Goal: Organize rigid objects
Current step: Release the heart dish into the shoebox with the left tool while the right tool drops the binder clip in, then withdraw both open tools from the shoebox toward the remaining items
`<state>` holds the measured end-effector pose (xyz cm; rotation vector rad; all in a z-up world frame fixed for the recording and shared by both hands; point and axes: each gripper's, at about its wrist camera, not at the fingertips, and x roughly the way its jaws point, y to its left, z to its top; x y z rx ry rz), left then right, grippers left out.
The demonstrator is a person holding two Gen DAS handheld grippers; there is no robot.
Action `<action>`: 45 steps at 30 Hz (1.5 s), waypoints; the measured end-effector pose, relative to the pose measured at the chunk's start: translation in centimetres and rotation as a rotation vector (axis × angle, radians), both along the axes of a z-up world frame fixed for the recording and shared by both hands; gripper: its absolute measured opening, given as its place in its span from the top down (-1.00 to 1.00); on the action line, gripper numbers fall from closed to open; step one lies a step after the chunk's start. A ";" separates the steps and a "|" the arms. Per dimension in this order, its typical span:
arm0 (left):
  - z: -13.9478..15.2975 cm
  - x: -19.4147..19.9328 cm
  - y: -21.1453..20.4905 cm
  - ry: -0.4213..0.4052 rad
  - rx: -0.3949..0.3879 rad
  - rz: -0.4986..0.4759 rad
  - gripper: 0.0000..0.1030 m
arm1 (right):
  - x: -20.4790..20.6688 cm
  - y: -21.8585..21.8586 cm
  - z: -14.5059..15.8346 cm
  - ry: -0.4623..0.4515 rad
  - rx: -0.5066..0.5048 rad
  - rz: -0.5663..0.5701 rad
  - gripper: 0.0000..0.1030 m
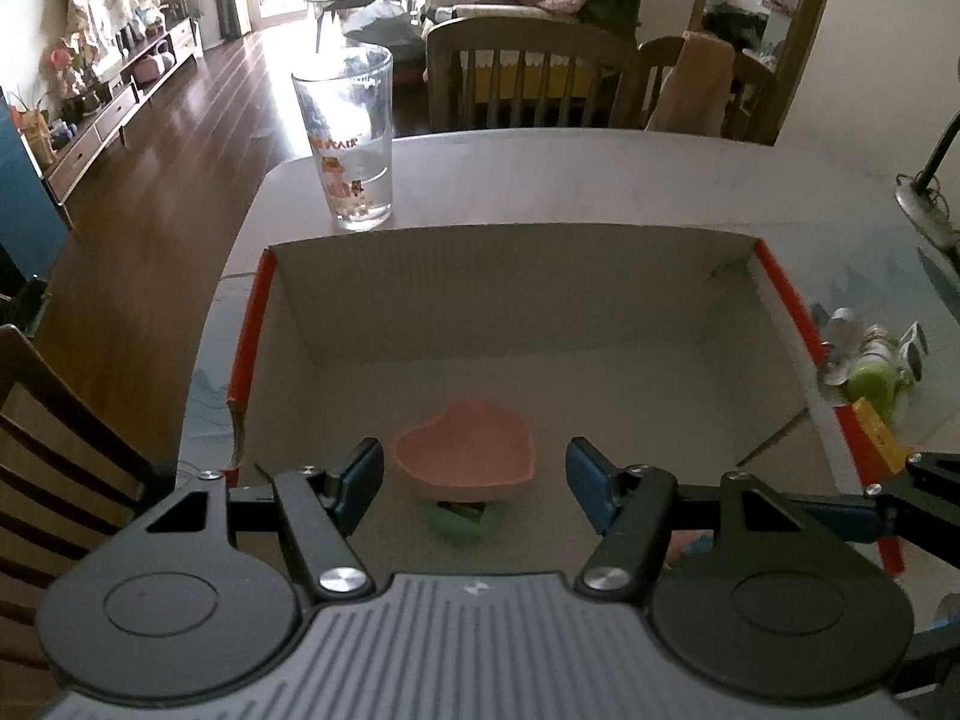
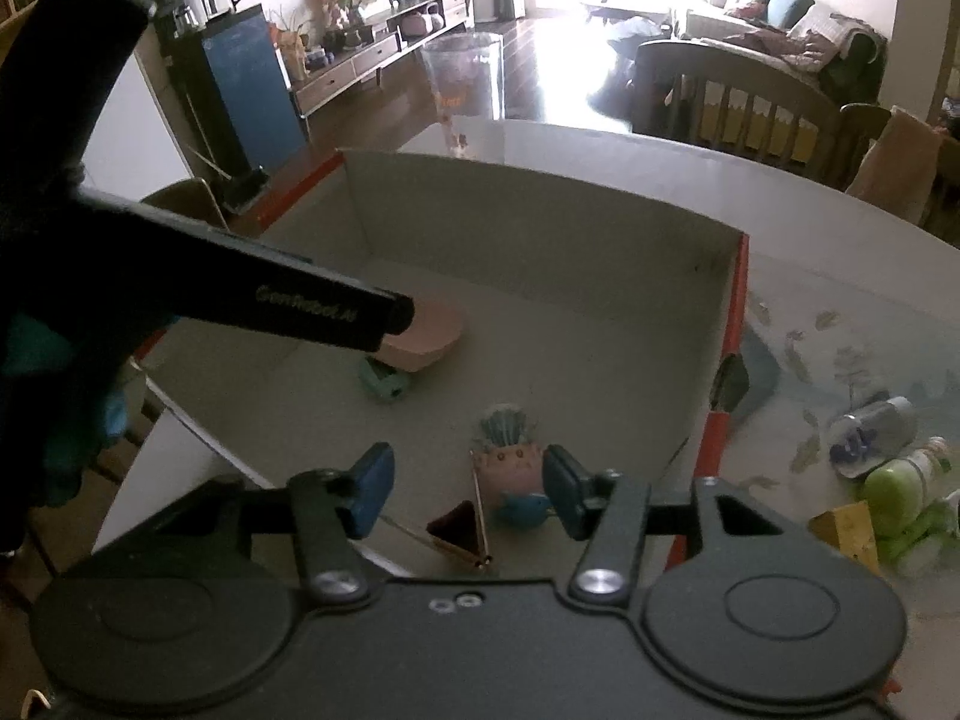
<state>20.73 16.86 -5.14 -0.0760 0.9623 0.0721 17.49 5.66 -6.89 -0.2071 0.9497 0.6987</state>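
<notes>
We saw a pink heart dish (image 1: 463,450) on a mint green piece (image 1: 462,521), a box (image 1: 510,276) with red edges, blue gripper pads (image 1: 360,477), and a lime green bottle (image 2: 897,489).

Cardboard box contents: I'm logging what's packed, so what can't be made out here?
- Small green object, left wrist view: half hidden under pink heart-shaped dish; identity unclear.
- Pink dish, right wrist view: partly covered by left gripper's body.
- Bottles beside cardboard box: blurred at fisheye edge.

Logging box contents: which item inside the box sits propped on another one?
The pink heart-shaped dish; it rests tilted atop a small green piece, while the cactus ornament stands on the floor.
</notes>
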 end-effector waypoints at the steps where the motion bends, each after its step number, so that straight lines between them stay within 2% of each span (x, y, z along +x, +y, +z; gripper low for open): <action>1: 0.2 -0.3 -0.1 -0.006 0.000 0.000 -0.29 | -0.2 -0.1 0.3 -0.007 0.003 -0.001 -0.09; 4: 1.0 -1.2 -0.3 -0.025 -0.009 -0.002 -0.29 | -0.7 -0.4 1.0 -0.019 0.018 -0.001 -0.11; 6: 1.5 -1.8 -0.4 -0.040 -0.019 -0.003 -0.29 | -0.8 -0.8 1.5 -0.025 0.029 -0.003 -0.22; 21: 4.9 -6.8 -2.0 -0.141 -0.059 -0.005 -0.31 | -3.4 -4.3 5.1 -0.074 0.126 -0.001 -0.37; 24: 5.4 -8.0 -2.5 -0.168 -0.053 0.000 -0.44 | -4.0 -5.2 5.9 -0.093 0.150 0.002 -0.42; 27: 5.9 -9.0 -3.0 -0.193 -0.056 0.004 -0.44 | -4.5 -6.3 6.6 -0.116 0.177 -0.005 -0.57; 31: 6.6 -9.9 -3.8 -0.217 -0.055 0.005 -0.45 | -4.9 -8.1 7.1 -0.131 0.200 -0.028 -0.65; 34: 6.9 -10.5 -4.7 -0.235 -0.059 0.001 -0.60 | -5.2 -9.3 7.4 -0.143 0.217 -0.045 -0.72; 36: 7.2 -10.9 -5.3 -0.253 -0.067 0.000 -0.60 | -5.5 -10.3 7.7 -0.152 0.233 -0.052 -0.81; 39: 7.4 -11.4 -6.4 -0.270 -0.083 -0.002 -0.61 | -6.2 -11.6 8.0 -0.179 0.252 -0.064 -0.87; 45: 7.3 -12.0 -8.3 -0.305 -0.098 -0.022 -0.79 | -7.0 -14.4 8.2 -0.206 0.269 -0.089 -0.92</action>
